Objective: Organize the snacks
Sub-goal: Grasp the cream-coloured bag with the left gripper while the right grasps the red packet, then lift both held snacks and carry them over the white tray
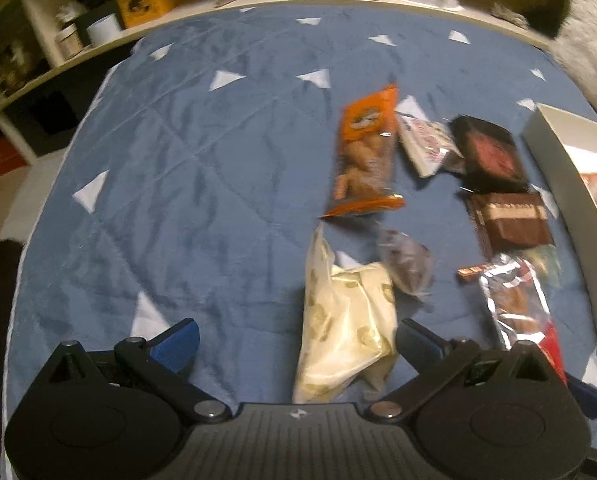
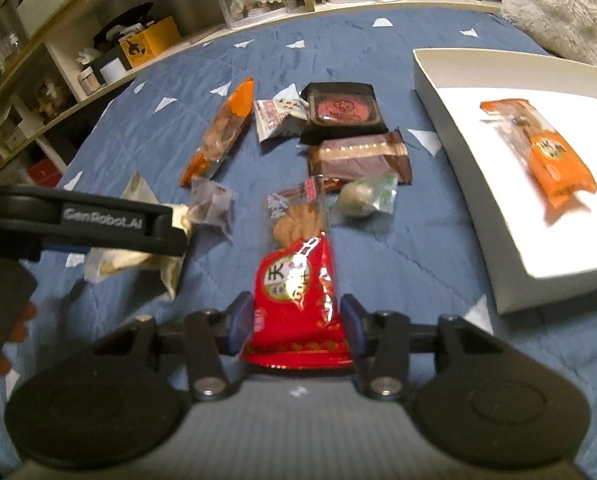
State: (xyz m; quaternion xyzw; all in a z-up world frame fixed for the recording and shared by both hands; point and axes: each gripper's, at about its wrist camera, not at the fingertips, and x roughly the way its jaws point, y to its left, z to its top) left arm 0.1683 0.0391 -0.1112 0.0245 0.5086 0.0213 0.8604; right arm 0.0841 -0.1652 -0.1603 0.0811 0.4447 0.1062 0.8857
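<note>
1. On the blue quilt [image 2: 378,280], the right gripper [image 2: 296,322] has its blue pads closed against both sides of a red biscuit packet [image 2: 296,280]; large white characters show on the packet's label, not legible enough to transcribe.
2. Left gripper [image 1: 296,346]: jaws wide apart, straddling a cream patterned packet [image 1: 346,328]; pads not touching it.
3. Writing readable: "GenRobot.AI" on the left gripper's body, seen only in the right wrist view.
4. White box [image 2: 450,92] to the right holds one orange packet [image 2: 546,152] with a white character on its label.
5. Right wrist view only: a green-and-white round sweet [image 2: 364,198] and the box's full contents. Left wrist view shows just the box's edge.
6. Loose on the quilt, one each: long orange packet [image 2: 222,132], white-and-red packet [image 2: 276,118], black packet with red disc [image 2: 340,110], brown packet [image 2: 358,156], clear wrapped dark sweet [image 2: 212,204].
7. Shelves [image 2: 58,80] behind the quilt hold a yellow box [image 2: 150,42].
</note>
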